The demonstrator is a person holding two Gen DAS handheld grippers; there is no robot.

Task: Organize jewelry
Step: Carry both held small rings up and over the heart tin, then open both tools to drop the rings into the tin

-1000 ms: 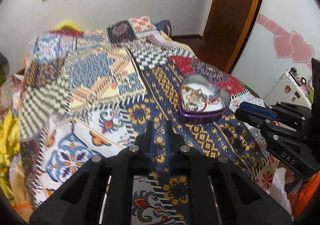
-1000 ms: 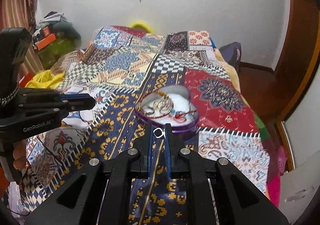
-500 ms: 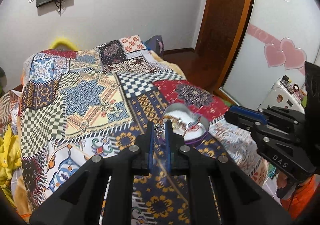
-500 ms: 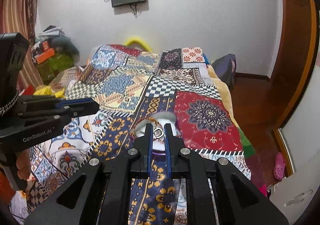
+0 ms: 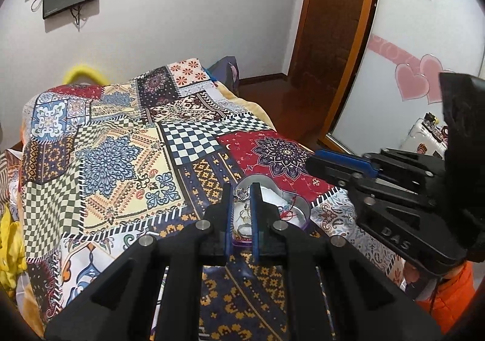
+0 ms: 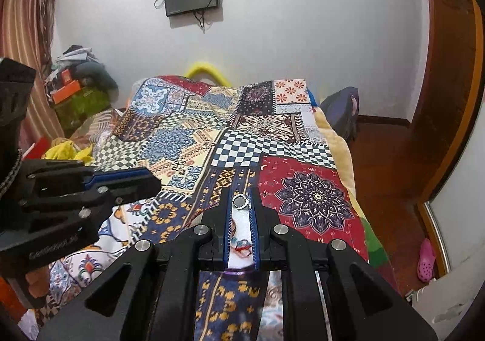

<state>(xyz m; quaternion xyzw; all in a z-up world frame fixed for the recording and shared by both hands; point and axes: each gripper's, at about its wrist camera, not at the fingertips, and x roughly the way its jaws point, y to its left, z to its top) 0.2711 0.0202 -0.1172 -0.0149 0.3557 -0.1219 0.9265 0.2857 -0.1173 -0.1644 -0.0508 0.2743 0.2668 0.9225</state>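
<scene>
Grippers are both clamping: your left gripper [image 5: 242, 193] is pinching a small silver trinket [image 5: 241, 194], your right gripper [image 6: 241, 200] a ring [image 6: 240, 201], above the heart-shaped tin [image 5: 298, 208] near the bedspread's [image 5: 121, 140] right edge.

right gripper [image 6: 241, 200] pinches a silver ring [image 6: 240, 200] — above patchwork bedspread [image 6: 188, 140].

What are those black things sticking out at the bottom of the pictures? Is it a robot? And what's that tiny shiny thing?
No robot. A person holds black tongs in each hand, each with a camera looking along its fingers. One picture comes from the left tongs, the other from the right tongs. Below them is a bed with a patchwork quilt, and on it a heart-shaped tin of jewelry. The left tongs pinch a small sparkly piece; the right tongs pinch a silver ring.
</scene>
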